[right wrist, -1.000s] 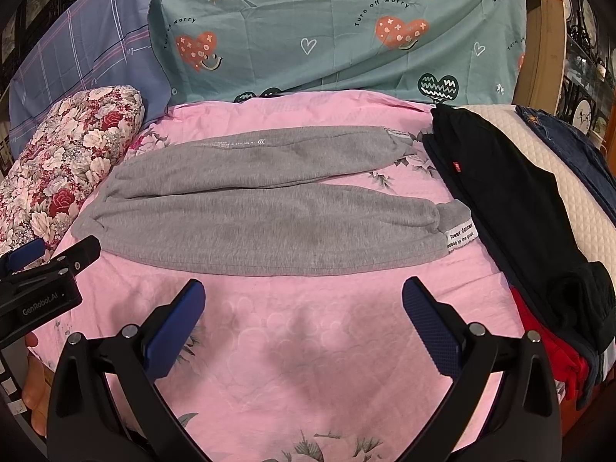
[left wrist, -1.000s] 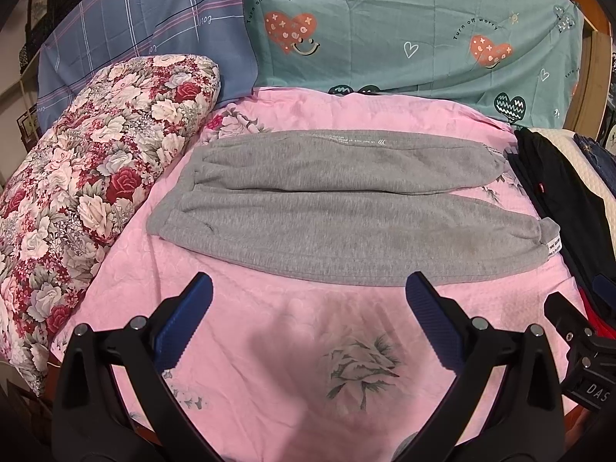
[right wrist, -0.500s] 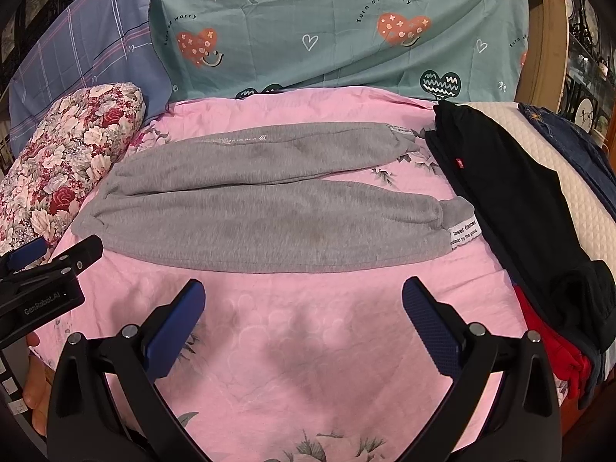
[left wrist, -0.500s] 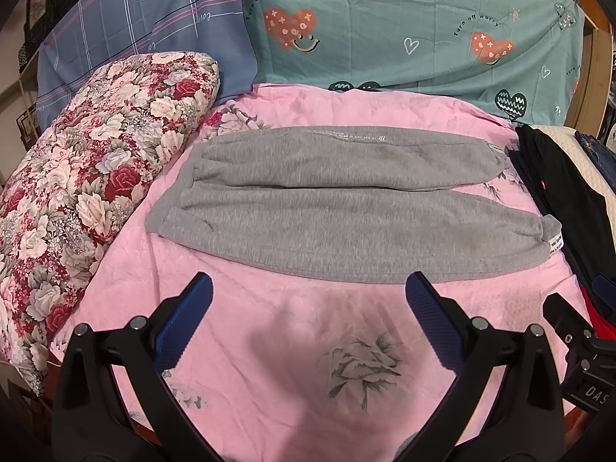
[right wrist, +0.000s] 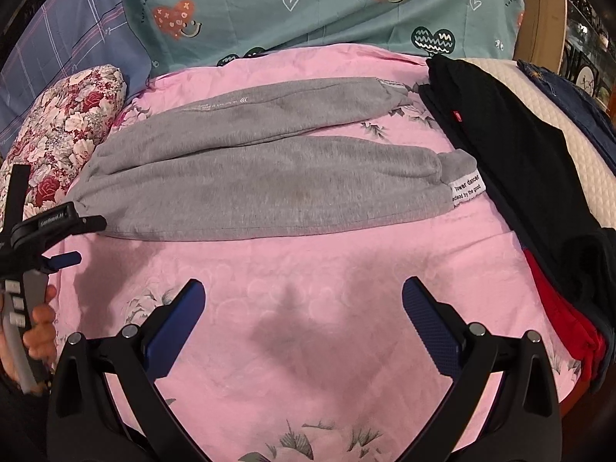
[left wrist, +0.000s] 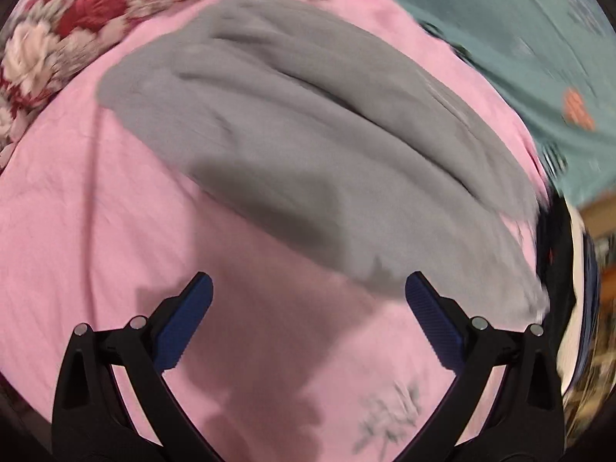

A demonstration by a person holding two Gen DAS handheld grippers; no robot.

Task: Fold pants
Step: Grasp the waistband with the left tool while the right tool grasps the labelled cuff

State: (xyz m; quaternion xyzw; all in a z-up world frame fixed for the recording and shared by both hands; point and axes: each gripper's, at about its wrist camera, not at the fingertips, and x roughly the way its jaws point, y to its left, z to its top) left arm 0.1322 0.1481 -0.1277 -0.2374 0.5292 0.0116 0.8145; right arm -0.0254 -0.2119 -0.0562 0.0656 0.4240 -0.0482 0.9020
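Observation:
Grey sweatpants (right wrist: 269, 177) lie flat on the pink bedsheet (right wrist: 308, 288), waist at the left, cuffs at the right, legs side by side. The near cuff carries a white label (right wrist: 466, 189). My right gripper (right wrist: 304, 292) is open and empty, above the sheet in front of the pants. My left gripper (left wrist: 308, 288) is open and empty, low over the sheet close to the pants' (left wrist: 308, 146) near edge; this view is blurred and tilted. The left gripper also shows in the right wrist view (right wrist: 57, 238), by the waist end.
A floral pillow (right wrist: 65, 134) lies left of the pants. A pile of black and red clothes (right wrist: 539, 200) lies along the right side. Teal heart-print (right wrist: 308, 4) and blue plaid (right wrist: 77, 38) sheets hang behind the bed.
My left gripper has swung down and forward toward the waist end of the pants, tilting its view. My right gripper has moved slightly closer. The pants have not moved.

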